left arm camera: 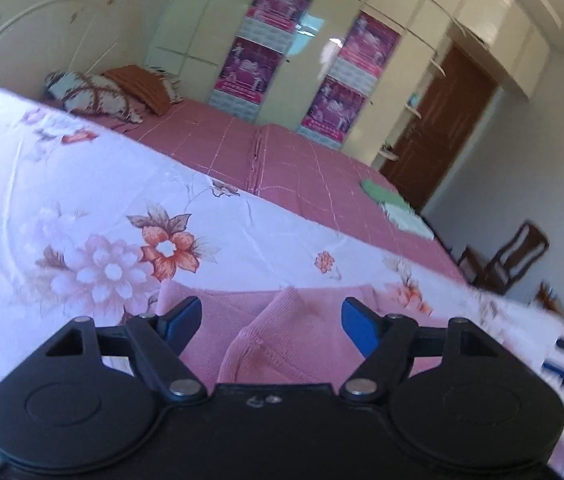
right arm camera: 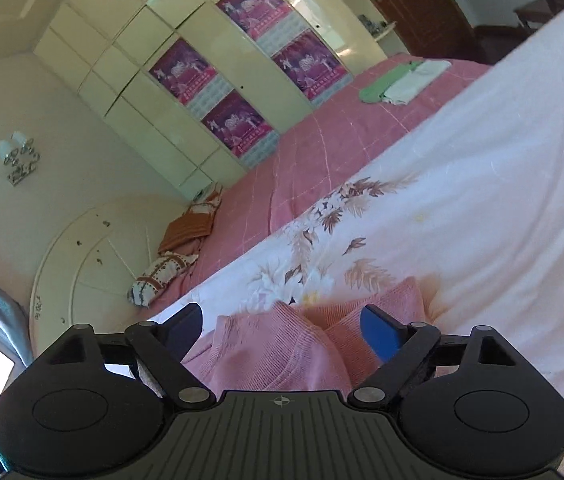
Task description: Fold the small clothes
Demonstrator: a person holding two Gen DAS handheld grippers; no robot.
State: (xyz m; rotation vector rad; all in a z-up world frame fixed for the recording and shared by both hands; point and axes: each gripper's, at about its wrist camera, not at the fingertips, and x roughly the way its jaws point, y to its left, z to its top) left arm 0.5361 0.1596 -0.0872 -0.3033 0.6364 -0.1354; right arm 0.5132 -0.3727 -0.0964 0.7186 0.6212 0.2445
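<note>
A small pink knit garment [left arm camera: 282, 336] lies on a white floral sheet [left arm camera: 81, 208], partly folded, with a fold ridge rising between the fingers. My left gripper [left arm camera: 271, 316] hovers just over it, jaws wide apart, the blue pads clear of the cloth. In the right wrist view the same pink garment [right arm camera: 282, 344] lies bunched under my right gripper [right arm camera: 282, 320], whose jaws also stand wide, with the cloth loose between them and not pinched. The near part of the garment is hidden behind both gripper bodies.
Beyond the floral sheet [right arm camera: 482, 200] stretches a pink checked bedspread [left arm camera: 302, 168] with pillows [left arm camera: 101, 96] at its head and folded green and white clothes [left arm camera: 394, 204] near its foot. Wardrobes with purple posters [right arm camera: 241, 120], a brown door [left arm camera: 442, 128] and wooden chairs [left arm camera: 514, 256] stand behind.
</note>
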